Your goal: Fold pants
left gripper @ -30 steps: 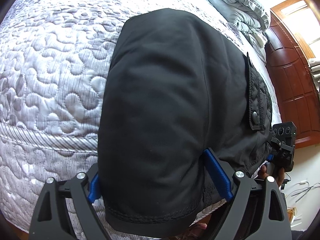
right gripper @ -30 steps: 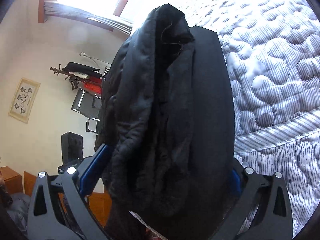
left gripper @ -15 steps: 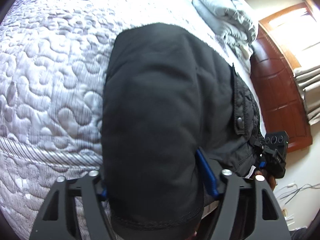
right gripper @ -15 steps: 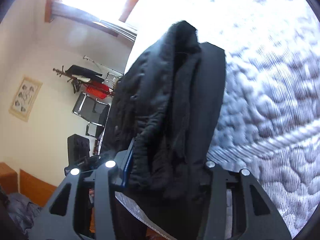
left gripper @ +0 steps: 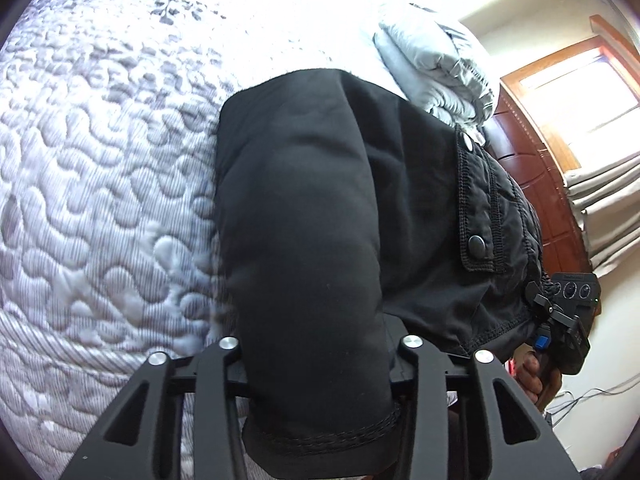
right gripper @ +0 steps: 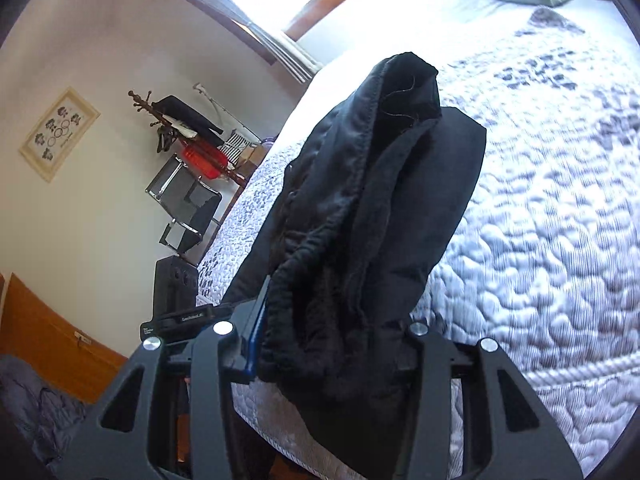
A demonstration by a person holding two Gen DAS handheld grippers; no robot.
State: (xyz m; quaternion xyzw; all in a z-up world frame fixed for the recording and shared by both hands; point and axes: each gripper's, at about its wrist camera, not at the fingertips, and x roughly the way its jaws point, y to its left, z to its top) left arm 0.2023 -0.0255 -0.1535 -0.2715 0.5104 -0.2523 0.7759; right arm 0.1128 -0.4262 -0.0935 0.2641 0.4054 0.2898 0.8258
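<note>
Black pants (left gripper: 320, 220) fill the centre of both frames, bunched and draped over the edge of a bed covered by a white quilted bedspread (left gripper: 100, 200). The left claw (left gripper: 320, 360), at the bottom of its frame, is clamped on a hemmed leg end, while the right claw (right gripper: 332, 344), low in its own frame, is closed on the gathered waistband end. A folded grey duvet (left gripper: 436, 64) lies at upper right of the left view, beside a dark wooden headboard (left gripper: 536, 176).
</note>
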